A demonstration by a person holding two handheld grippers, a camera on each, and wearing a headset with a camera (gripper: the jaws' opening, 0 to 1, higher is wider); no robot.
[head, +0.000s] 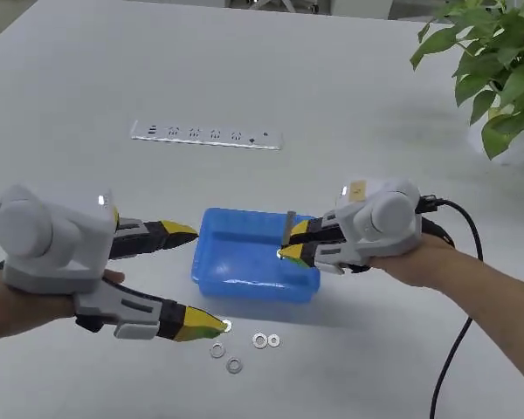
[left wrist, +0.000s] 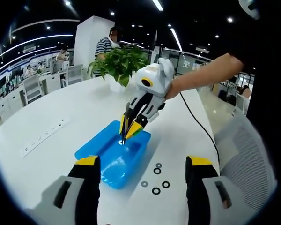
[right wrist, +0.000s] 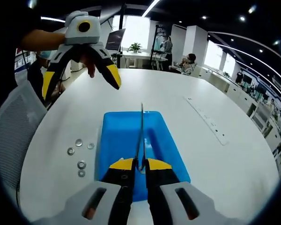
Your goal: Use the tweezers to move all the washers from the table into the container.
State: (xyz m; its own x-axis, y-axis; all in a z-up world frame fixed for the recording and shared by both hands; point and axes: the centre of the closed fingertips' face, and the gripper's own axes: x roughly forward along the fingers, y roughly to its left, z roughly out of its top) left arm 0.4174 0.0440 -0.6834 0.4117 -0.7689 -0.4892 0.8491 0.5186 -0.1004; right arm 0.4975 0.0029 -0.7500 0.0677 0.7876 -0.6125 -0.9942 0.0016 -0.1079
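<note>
My right hand-held gripper pinches the tweezers over the container — left hand-held gripper spread — a slack grip could drop them.

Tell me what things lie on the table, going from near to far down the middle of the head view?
First the washers → then the blue container → then the white power strip, farthest away.
</note>
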